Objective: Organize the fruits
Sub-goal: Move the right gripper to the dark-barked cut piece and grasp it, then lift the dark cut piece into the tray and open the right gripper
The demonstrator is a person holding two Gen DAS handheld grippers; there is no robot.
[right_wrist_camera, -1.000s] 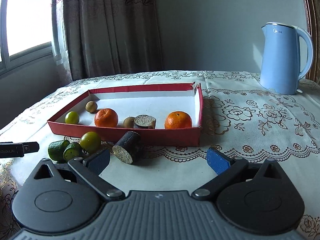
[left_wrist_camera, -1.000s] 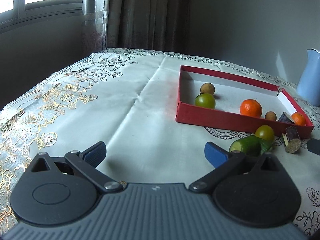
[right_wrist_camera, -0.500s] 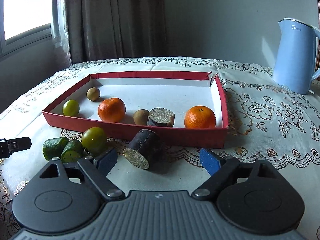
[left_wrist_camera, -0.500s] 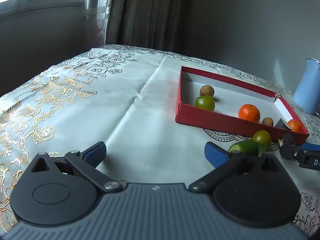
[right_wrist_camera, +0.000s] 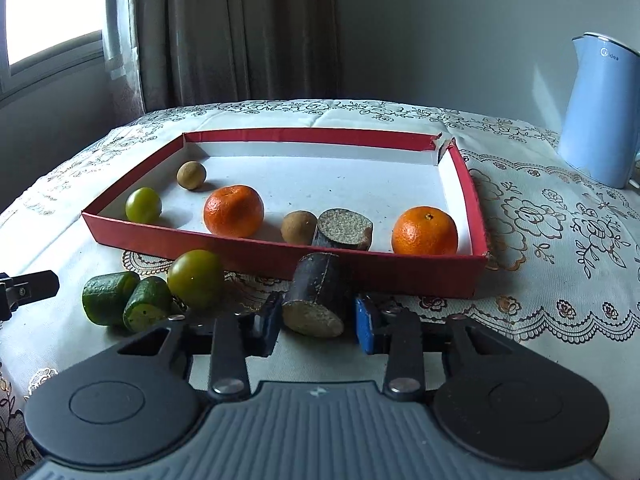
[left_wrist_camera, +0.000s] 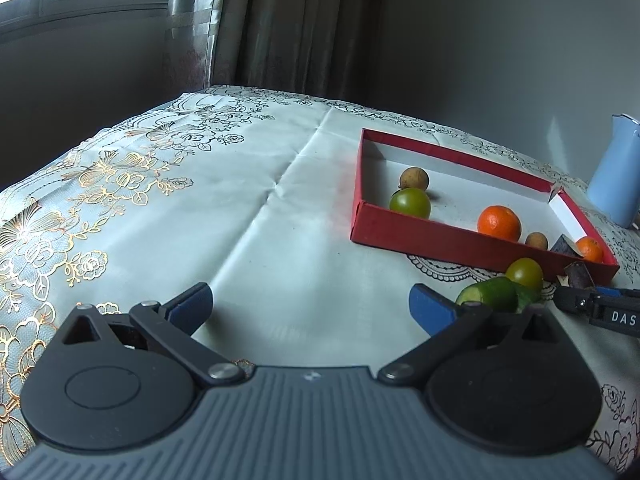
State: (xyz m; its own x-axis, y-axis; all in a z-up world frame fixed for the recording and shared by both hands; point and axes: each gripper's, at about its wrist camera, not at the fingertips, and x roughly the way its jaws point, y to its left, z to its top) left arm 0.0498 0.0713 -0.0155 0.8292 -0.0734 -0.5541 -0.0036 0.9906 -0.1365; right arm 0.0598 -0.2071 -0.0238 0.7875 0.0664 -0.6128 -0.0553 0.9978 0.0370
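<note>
— On the counter [right_wrist_camera: 560, 240], just in front of the red tray [right_wrist_camera: 280, 258], the right tool [right_wrist_camera: 316, 324] has just been closing its jaws around the dark cut piece [right_wrist_camera: 318, 296]. Do you see it?

— Yes. The blue pads [right_wrist_camera: 366, 326] stand on both sides of it. The left pad seems to touch; on the right I cannot tell if a small gap remains.

— And the left tool [left_wrist_camera: 312, 308]?

— It is spread wide, with nothing between, over bare cloth, well apart from the fruits.

— What can go wrong now, in your opinion?

— The piece is round and lies on its side, with the cut face toward the tool. I think the pads hold it only near that end, so it may turn or slip out when it is lifted.

— And the tray wall is very near behind it.

— True. If the lift is low, the piece may knock the wall and push the tray. Inside, just behind the wall, another cut piece [right_wrist_camera: 344, 232] and a small brown fruit [right_wrist_camera: 299, 227] are lying, so the landing place is narrow.

— The green fruit [right_wrist_camera: 196, 278] and the two cucumber pieces [right_wrist_camera: 124, 300]?

— They wait outside the tray, beside the tool. A wide swing to the left could roll them.
</note>
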